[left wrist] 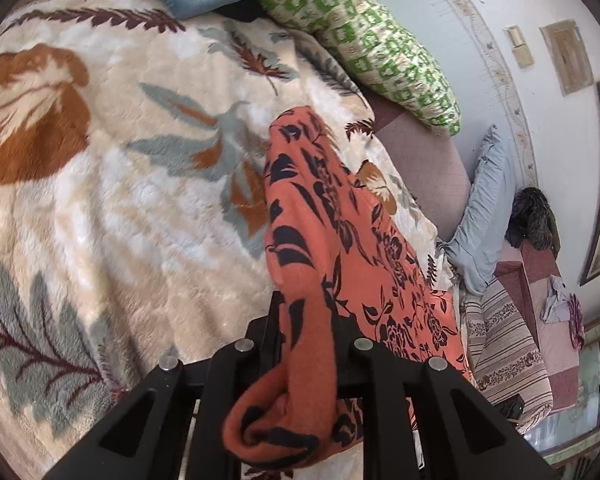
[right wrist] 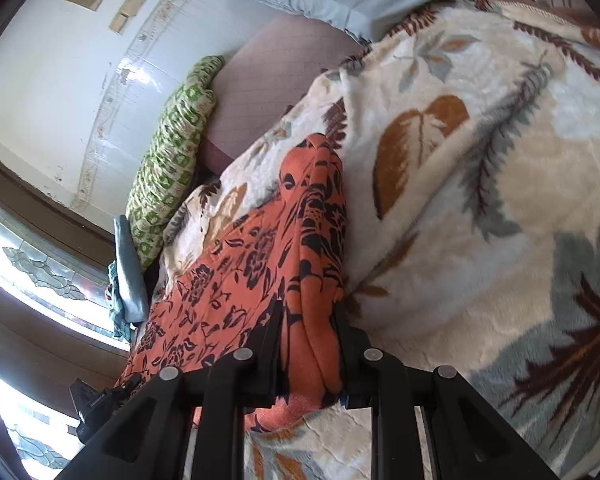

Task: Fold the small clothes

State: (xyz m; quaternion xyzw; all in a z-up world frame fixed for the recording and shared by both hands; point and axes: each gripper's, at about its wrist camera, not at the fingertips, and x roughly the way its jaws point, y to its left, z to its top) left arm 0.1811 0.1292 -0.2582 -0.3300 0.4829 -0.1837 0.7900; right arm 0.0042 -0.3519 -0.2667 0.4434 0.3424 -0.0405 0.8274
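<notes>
Leaf-print blanket point(left wrist: 100, 200) w/ orange garment point(left wrist: 320, 240); L claw point(left wrist: 310, 320) & R claw point(right wrist: 310, 316) both pinching it.

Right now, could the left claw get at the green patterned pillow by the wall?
Probably not as things stand: the left claw is shut on the orange floral garment, so it isn't free. The green patterned pillow lies uncovered beyond the blanket, so nothing else blocks it.

Bedding: a cream plush blanket point(left wrist: 120, 208) with rust and grey leaf prints covers the bed.
Pillows: a green-and-white patterned pillow point(left wrist: 384, 52) against the pale wall; a light blue pillow point(left wrist: 484, 208) just beyond.
Wall: a framed picture point(left wrist: 566, 58) beside switch plates point(left wrist: 518, 46).
</notes>
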